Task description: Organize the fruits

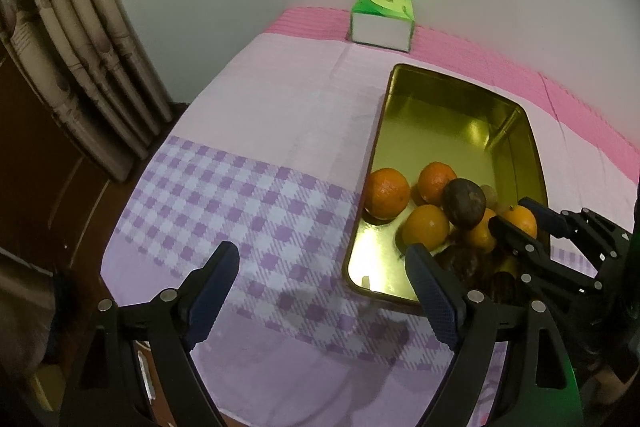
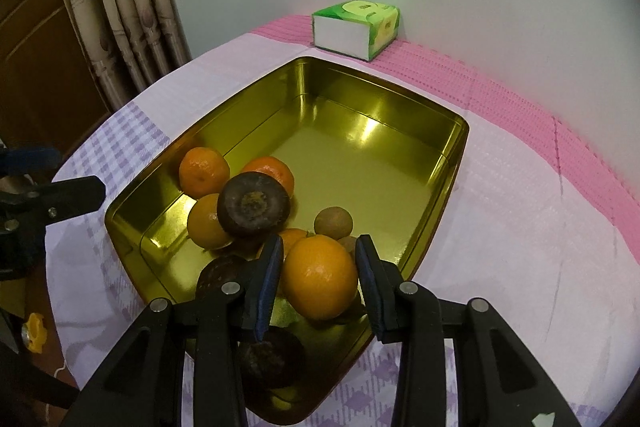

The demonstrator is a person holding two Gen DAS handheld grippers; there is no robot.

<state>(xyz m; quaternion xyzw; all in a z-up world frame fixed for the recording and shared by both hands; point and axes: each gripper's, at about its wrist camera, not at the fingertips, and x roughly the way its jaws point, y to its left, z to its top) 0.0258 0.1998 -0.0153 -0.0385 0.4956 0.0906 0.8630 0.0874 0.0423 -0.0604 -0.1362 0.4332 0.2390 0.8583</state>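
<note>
A gold metal tin (image 2: pixel 448 163) is found on a cloth-covered table (image 1: pixel 248 131), with fruit piled at its near end and its far half bare. The right gripper (image 2: pixel 319 269) is positioned inside the tin, its jaws set either side of a large orange (image 2: pixel 320 277). A narrow gap is visible at each pad, so the jaws are judged released and not yet bearing on the fruit. The left gripper (image 1: pixel 322 285) is held over the checked part of the cloth, just beside the tin's left wall, jaws spread wide and holding nothing.

Around the framed orange are noted several smaller oranges (image 2: pixel 204 173), dark brown round fruits (image 2: pixel 254 209), one of which rests on top of the oranges, and small tan fruits (image 2: pixel 333 223) of a kind that cannot be told. A green and white tissue box (image 2: pixel 356 29) stands at the far edge, well apart from the tin.

The orange is judged firm, moderately heavy and smooth-skinned; being round, it is liable to roll or squirt out if pinched off centre. Hold is best taken across its widest part, with pressure kept moderate so the peel is not bruised. The perched brown fruit is judged unstable and may be dislodged when a neighbour is lifted. The polished tin floor offers little friction to loose fruit.
</note>
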